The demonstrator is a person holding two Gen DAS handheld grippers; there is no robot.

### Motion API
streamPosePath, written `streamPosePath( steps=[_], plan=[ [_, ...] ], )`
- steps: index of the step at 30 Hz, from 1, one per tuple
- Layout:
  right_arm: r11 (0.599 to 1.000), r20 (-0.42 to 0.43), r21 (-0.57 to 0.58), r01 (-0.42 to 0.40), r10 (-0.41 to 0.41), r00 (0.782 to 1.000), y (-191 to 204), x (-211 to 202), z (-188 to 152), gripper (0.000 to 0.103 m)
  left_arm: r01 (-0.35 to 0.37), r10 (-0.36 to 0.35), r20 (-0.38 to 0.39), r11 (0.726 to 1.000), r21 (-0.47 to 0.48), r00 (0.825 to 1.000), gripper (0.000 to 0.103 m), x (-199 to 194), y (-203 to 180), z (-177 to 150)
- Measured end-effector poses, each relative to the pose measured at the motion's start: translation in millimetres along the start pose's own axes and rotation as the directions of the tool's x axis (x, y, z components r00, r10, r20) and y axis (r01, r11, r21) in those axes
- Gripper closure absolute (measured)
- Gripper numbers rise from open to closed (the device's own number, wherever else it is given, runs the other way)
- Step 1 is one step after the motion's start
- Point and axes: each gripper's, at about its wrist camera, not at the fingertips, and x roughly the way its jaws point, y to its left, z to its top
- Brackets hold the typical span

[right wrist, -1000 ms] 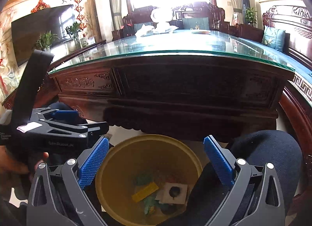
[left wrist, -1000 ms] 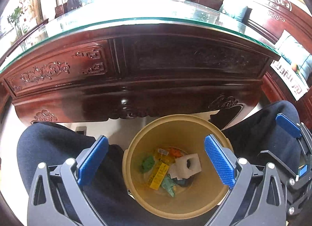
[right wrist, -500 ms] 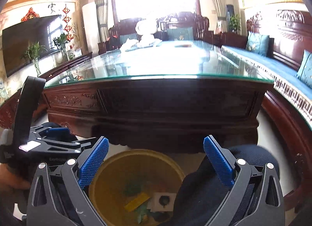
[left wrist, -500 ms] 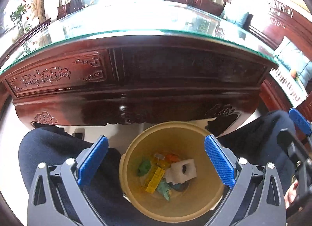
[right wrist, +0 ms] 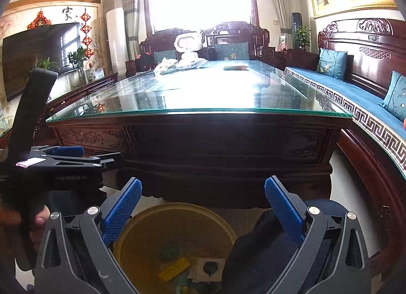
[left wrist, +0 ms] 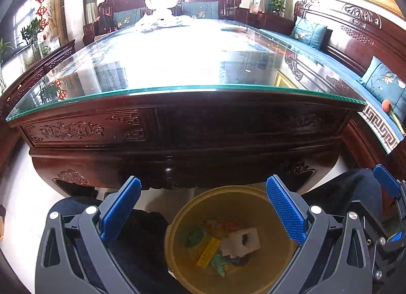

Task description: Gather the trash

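Trash (left wrist: 223,245) lay in a yellow bin (left wrist: 177,220) between a person's knees as the left gripper (left wrist: 203,207) and right gripper (right wrist: 203,207) hovered with fingers apart, empty.

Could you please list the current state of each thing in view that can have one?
Left claw: open, holding nothing, above the bin.
Right claw: open, holding nothing.
Yellow bin: upright on the floor, no lid, scraps at the bottom.
White scrap: lying in the bin on the other scraps.
Television: screen dark.
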Motion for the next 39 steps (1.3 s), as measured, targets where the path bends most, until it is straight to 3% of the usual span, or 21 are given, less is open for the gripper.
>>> streamPosePath(
  steps=[6,12,18,25,28,33,39],
  plan=[
    [1.000,0.002,0.005,-0.009,0.009,1.000,0.9,-1.9,-0.2,0.008,0.007,-0.007,-0.011,1.000,-0.003,1.000,0.004,4.5,0.0,5.3],
    [1.000,0.012,0.002,-0.009,0.009,1.000,-0.4,-2.7,3.1,0.008,-0.015,0.015,0.082,1.000,0.006,0.997,0.004,-9.2,-1.1,14.2],
    [1.000,0.058,-0.025,0.013,-0.012,0.998,2.5,-5.0,21.1,0.008,-0.072,0.067,0.174,0.997,0.020,0.983,0.004,-27.9,-7.8,31.0],
    [0.992,0.176,0.031,0.125,-0.128,0.976,-2.3,-8.1,71.0,0.008,-0.119,0.114,0.230,0.993,0.009,0.967,0.004,-42.4,-8.9,53.0],
    [0.991,0.192,0.067,0.118,-0.129,0.973,-5.8,-5.4,85.2,0.008,-0.107,0.106,0.267,0.994,-0.013,0.958,0.004,-54.5,-3.6,62.7],
    [0.991,0.210,0.088,0.098,-0.114,0.971,-4.5,-3.9,99.2,0.008,-0.155,0.159,0.335,0.987,-0.037,0.929,0.004,-71.3,1.6,78.2],
    [0.995,0.207,0.059,0.079,-0.089,0.974,5.8,-0.9,99.9,0.008,-0.161,0.168,0.341,0.986,-0.049,0.925,0.004,-78.9,1.5,84.2]
  ],
)
